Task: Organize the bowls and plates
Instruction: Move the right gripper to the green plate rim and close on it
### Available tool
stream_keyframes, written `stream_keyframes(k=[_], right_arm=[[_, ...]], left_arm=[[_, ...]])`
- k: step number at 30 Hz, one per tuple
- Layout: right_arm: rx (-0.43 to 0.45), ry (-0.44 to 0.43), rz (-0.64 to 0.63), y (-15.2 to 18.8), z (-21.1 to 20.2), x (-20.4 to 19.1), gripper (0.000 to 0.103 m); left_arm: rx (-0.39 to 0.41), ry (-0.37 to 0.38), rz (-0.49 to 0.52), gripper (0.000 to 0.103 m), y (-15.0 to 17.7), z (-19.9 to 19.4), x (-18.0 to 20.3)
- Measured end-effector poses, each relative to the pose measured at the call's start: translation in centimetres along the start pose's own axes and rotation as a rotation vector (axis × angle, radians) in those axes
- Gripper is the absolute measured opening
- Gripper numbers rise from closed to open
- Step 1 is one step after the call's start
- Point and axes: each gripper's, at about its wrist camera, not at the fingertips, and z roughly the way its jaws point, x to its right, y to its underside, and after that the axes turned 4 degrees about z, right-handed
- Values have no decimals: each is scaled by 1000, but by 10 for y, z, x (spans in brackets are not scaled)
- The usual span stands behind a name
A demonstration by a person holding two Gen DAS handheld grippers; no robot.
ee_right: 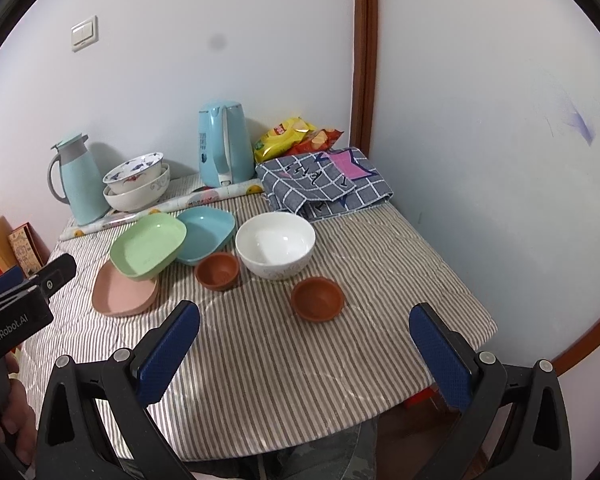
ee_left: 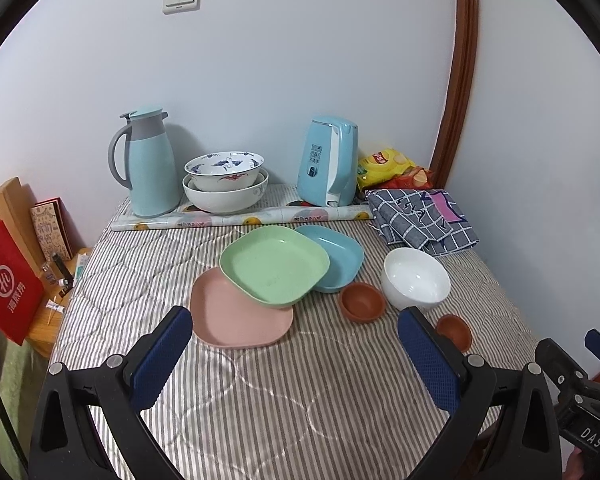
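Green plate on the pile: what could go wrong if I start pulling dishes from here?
1. The green plate lies tilted across the pink plate and the blue plate; pulling either lower one may tip it.
2. The two small brown bowls sit close to the white bowl, so wide-open tongs could knock a neighbour.
3. The padded striped cloth may let dishes rock.

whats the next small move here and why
Probably ease the right claw forward over the near brown bowl. Both claws are open and empty, and that bowl sits alone, closest to the right claw, apart from its twin brown bowl beside the white bowl.
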Motion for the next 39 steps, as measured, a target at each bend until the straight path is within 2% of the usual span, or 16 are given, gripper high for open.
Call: stream_keyframes(k=[13, 16, 20, 27, 39], right_arm=[[-45, -19, -28, -27, 37, -21, 103], [-51, -24, -59, -30, 46, -30, 103], [-39, -62, -94, -36, 59, -47, 103], [-71, -154, -89, -45, 89, -66, 103], [-125, -202, -104, -50, 136, -82, 95]], left_arm=[[-43, -10, -18, 103, -25, 36, -21], [-57, -66, -11, 103, -28, 48, -28], [-81, -68, -25, 103, -33, 63, -41], [-119, -110, -54, 103, -36, 89, -65], [-176, -127, -113, 103, -34, 130, -92]])
